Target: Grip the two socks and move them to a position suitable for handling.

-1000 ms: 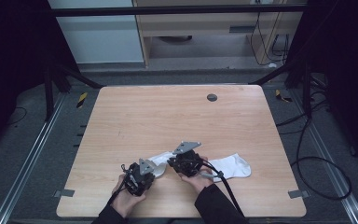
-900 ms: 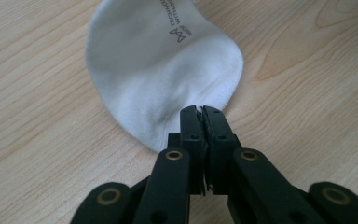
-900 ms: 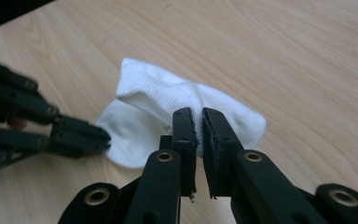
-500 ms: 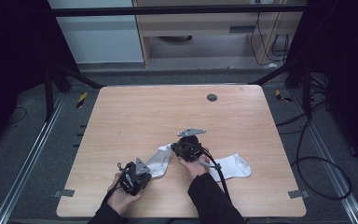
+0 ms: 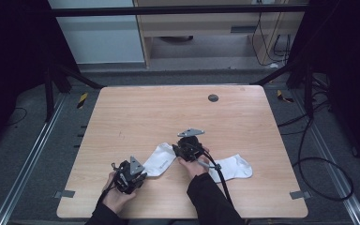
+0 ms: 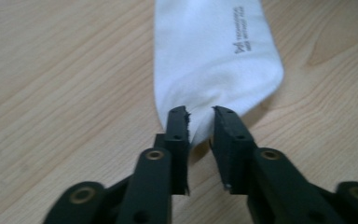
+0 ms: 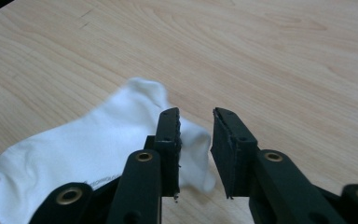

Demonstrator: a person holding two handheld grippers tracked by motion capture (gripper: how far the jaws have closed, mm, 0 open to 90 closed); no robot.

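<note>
A white sock lies flat on the wooden table, stretched between my two grippers. My left gripper is at its near end. In the left gripper view the sock has its tip between the parted jaws of the left gripper, which have just been opening. My right gripper is at the sock's far end. In the right gripper view a corner of the sock lies under and between the jaws of the right gripper, which have also just been opening and do not pinch it.
A second white sock lies to the right of my right hand, partly under its cable. A small dark round hole sits near the table's far edge. Bare wood stretches across the far half of the table.
My right gripper has moved away from the person toward the table's middle, and the sock now lies drawn out between the grippers. The left gripper has barely shifted.
</note>
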